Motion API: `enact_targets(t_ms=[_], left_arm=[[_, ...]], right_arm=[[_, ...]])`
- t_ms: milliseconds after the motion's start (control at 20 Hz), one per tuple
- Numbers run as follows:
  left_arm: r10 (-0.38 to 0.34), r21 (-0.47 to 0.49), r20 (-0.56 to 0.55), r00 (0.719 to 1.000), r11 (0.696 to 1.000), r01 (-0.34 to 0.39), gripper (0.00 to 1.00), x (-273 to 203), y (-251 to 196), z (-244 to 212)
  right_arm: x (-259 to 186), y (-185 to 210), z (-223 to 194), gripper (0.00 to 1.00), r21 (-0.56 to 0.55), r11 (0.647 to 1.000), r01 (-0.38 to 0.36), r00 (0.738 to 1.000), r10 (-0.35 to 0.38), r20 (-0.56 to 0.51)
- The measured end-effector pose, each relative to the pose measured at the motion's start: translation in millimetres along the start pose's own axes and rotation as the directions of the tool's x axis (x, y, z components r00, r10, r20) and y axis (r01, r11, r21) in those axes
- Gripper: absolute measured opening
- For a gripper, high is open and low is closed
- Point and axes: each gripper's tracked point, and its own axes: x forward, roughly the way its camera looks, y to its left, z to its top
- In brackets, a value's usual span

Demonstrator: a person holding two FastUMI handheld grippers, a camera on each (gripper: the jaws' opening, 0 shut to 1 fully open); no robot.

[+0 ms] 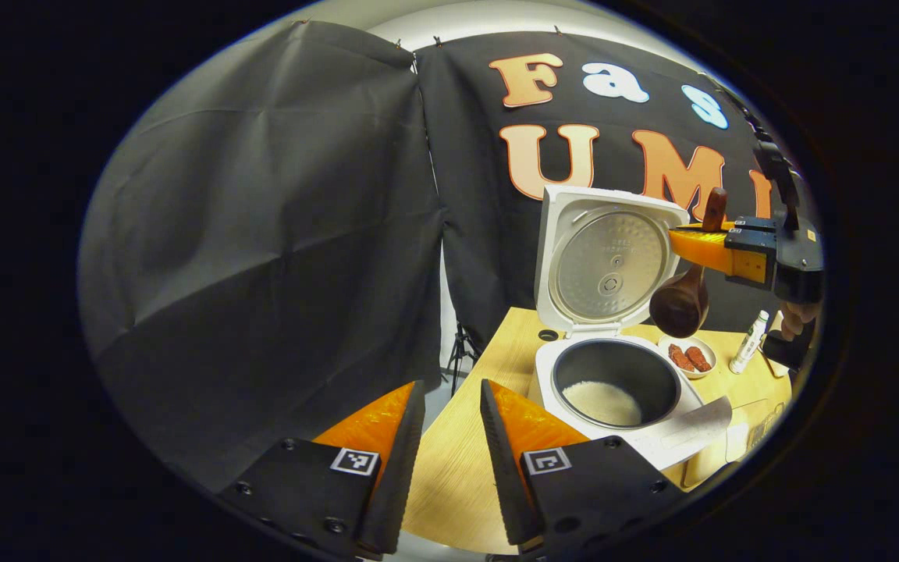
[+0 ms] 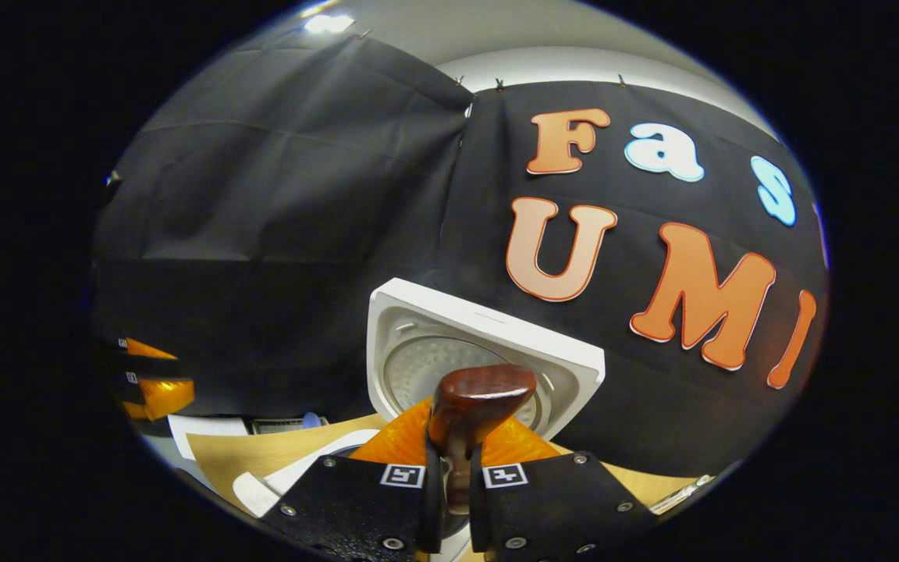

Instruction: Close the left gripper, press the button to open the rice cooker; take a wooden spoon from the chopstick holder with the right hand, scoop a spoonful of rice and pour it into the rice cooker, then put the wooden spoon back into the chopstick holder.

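Rice cooker [image 1: 621,375] stands open on the wooden table [image 1: 457,468], its lid [image 1: 605,261] tipped up and back against the booth wall, so the button press looks finished. Inside the dark inner pot [image 1: 613,375] lies a pale heap of rice [image 1: 602,402], which suggests that the spoonful has already gone in, though I cannot tell how much of it was there to begin with.

In the left gripper view the right gripper [image 1: 711,246] is seen above and just to the right of the pot, with the wooden spoon [image 1: 684,300] clamped between its fingers. The handle sticks up and the bowl hangs down, tilted, over the cooker's right rim. In the right gripper view the same gripper [image 2: 456,476] has both fingers pressed on the spoon's handle [image 2: 473,406], with the raised lid behind it.

The left gripper [image 1: 453,460] hangs near the table's left edge, well apart from the cooker, with its jaws parted and nothing between them.

A small dish [image 1: 687,355] with reddish pieces and a little bottle [image 1: 750,343] sit behind the cooker on its right. What appears left is the return of the spoon to the chopstick holder, which I cannot pick out with any certainty.
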Motion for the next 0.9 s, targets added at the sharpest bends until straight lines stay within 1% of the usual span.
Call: enact_targets(t_ms=[50,150,200,250,350,400,450,550,600,650,700,850,900], left_arm=[[0.004,-0.001,0.003,1.000,1.000,-0.004,0.53,-4,-2,0],[-0.002,-0.007,0.014,1.000,1.000,0.002,0.53,-12,-11,4],[-0.006,-0.010,0.025,1.000,1.000,0.006,0.52,-15,-17,5],[-0.010,-0.011,0.035,0.999,1.000,0.010,0.53,-21,-21,7],[-0.030,-0.009,0.051,0.998,0.999,0.031,0.53,-26,-40,15],[-0.037,-0.005,0.057,0.998,0.999,0.038,0.63,-28,-50,17],[-0.044,0.001,0.063,0.997,0.999,0.044,0.68,-33,-59,18],[-0.066,0.014,0.077,0.995,0.998,0.065,0.69,-40,-83,22],[-0.077,0.022,0.084,0.993,0.997,0.075,0.77,-42,-94,25],[-0.081,0.031,0.089,0.993,0.996,0.079,0.80,-46,-104,28],[-0.086,0.039,0.092,0.992,0.996,0.083,0.83,-48,-114,30],[-0.106,0.039,0.087,0.991,0.994,0.103,0.83,-56,-147,29],[-0.120,0.033,0.080,0.990,0.992,0.118,0.87,-57,-159,29]], right_arm=[[-3,-9,-2,0.13,0.079,0.997,-0.004,1.000,0.004,-0.004],[-21,-25,1,0.13,0.228,0.974,0.000,1.000,0.003,-0.010],[-33,-38,3,0.13,0.279,0.960,0.010,1.000,-0.008,-0.009],[-42,-53,4,0.13,0.312,0.950,0.027,1.000,-0.026,-0.008],[-62,-83,-3,0.13,0.361,0.931,0.057,0.998,-0.056,-0.015],[-74,-92,-9,0.13,0.386,0.920,0.070,0.998,-0.067,-0.020],[-85,-105,-16,0.13,0.414,0.906,0.085,0.996,-0.080,-0.029],[-112,-131,-31,0.13,0.473,0.873,0.119,0.993,-0.110,-0.046],[-126,-146,-40,0.13,0.498,0.855,0.143,0.990,-0.132,-0.058],[-141,-162,-51,0.13,0.519,0.838,0.169,0.985,-0.153,-0.074],[-157,-177,-63,0.13,0.535,0.821,0.199,0.980,-0.178,-0.092],[-197,-220,-104,0.13,0.571,0.763,0.302,0.953,-0.253,-0.166],[-211,-233,-121,0.13,0.572,0.747,0.338,0.941,-0.277,-0.193]])
